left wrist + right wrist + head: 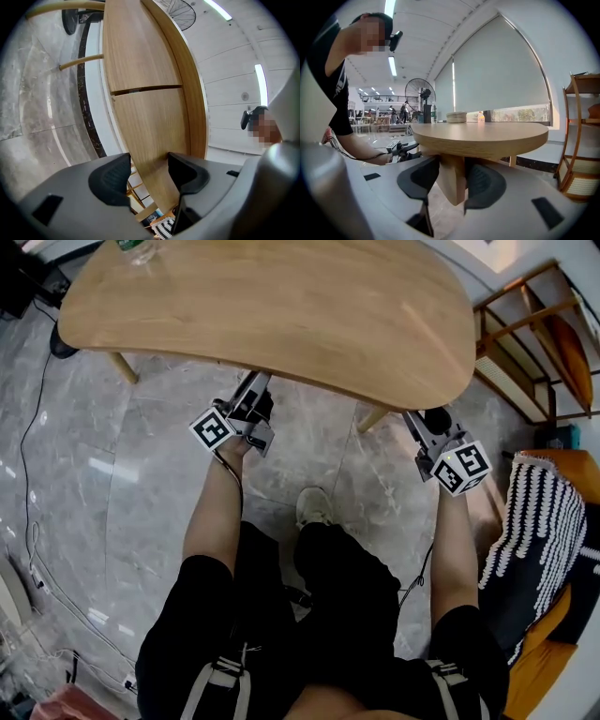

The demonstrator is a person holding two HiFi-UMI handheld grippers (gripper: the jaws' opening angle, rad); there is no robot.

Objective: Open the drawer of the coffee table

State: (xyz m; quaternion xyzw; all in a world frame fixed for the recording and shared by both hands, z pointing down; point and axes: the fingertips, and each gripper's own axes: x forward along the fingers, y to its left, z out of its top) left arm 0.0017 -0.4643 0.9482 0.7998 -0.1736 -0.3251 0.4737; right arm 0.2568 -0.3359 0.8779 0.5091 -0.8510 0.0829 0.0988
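From my head camera I look down on the light brown wooden coffee table (281,306) with its rounded top. It stands on a shiny grey stone floor (141,502). I hold my left gripper (253,395) and my right gripper (427,423) under the near edge of the table, well apart from each other. I cannot see the drawer from up here. I think it sits under the top, where my tools reach.

In the left gripper view, the left gripper (149,171) has its jaws wide apart. A flat wooden board (145,126) under the table stands between them. I do not see the pads pressing on it, so this tool holds nothing. A thin dark line (145,88) runs across the board. I think that is the drawer's edge.

In the right gripper view, the right gripper (451,168) has its jaws partly closed, one on each side of a pale wooden block (452,187) that hangs below the table. The pads look pressed on it.

The wood is hard and stiff, so it will not bend or break. It is smooth, so my pads could slip. I see no knob, so I would grab the drawer front low down on both sides and pull evenly. The table looks light and may slide on the shiny floor.
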